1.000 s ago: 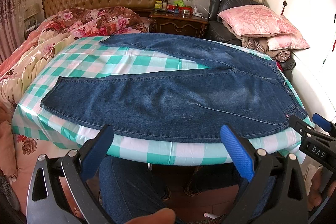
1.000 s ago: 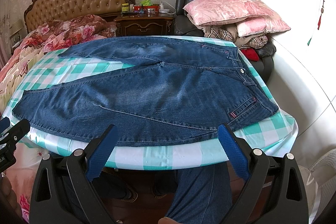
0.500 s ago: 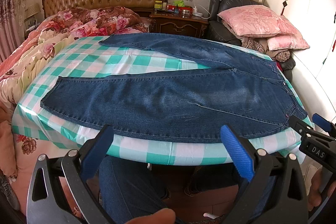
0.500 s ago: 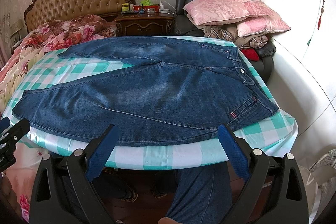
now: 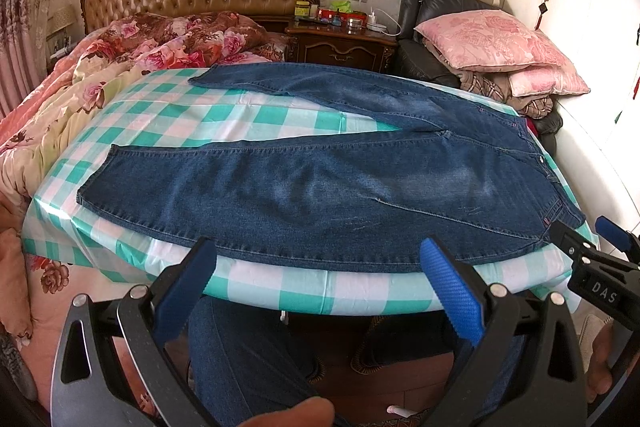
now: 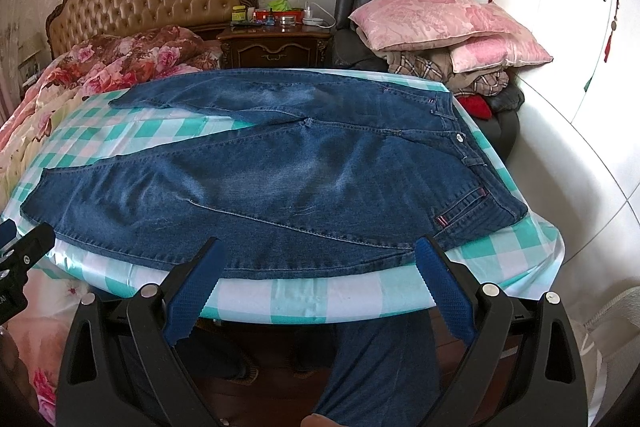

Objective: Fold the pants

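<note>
We see a desk covered with a green and white checked cloth (image 5: 224,115), and the cloth hangs a little over the near edge. On the cloth lie blue jeans (image 5: 320,187), flat and unfolded. The waist points to the right side and the two legs go to the left, spread apart like a V. The near leg lies along the front edge of the desk, the far leg along the back edge.
</note>
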`<state>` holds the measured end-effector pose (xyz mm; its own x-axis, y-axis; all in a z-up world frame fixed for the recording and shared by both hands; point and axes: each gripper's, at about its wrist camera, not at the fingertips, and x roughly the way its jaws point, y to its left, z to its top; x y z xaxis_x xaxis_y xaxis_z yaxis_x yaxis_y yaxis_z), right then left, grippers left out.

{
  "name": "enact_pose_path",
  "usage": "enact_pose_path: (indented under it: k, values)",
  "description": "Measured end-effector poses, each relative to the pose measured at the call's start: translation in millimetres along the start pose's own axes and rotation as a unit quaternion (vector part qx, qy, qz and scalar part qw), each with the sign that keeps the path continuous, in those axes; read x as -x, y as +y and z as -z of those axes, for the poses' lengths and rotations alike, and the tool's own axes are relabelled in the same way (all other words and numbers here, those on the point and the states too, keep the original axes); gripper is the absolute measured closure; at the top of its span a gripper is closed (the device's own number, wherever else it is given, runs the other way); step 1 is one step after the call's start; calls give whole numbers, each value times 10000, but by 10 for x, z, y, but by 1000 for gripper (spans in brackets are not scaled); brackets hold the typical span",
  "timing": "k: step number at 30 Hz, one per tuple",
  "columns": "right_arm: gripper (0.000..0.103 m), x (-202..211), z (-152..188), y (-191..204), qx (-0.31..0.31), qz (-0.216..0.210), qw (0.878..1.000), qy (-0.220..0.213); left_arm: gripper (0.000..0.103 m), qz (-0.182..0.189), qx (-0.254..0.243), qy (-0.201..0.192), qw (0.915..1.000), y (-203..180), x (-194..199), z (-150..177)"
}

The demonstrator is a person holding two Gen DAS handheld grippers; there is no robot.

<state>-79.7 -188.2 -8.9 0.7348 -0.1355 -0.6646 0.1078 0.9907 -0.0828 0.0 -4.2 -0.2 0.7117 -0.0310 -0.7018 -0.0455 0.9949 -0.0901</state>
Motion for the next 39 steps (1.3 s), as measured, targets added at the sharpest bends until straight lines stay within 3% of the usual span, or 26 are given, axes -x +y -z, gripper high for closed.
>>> enact_pose_path:
  k: [27,32,34,36,39]
  values:
    - [11,-32,16,4,-2,60,10000,41,1,95,6,49,9999,-17,-40,15]
    - [11,-171,32,-86,30,343,9992,185,1,728,-98,142,9972,-72,-277,21]
    - [11,-293,11,-211,9,592,9977,319,1,1402,-78,322,9896,-109,-483,-7]
    - [11,-434,-61,-411,-88,865,9954,408,1,1833,-58,538,9816,-162,-678,-51]
    - [11,-752,-300,-802,-116,1469,9878,501,1,2167,-99,925,9718,-260,-1030,-184]
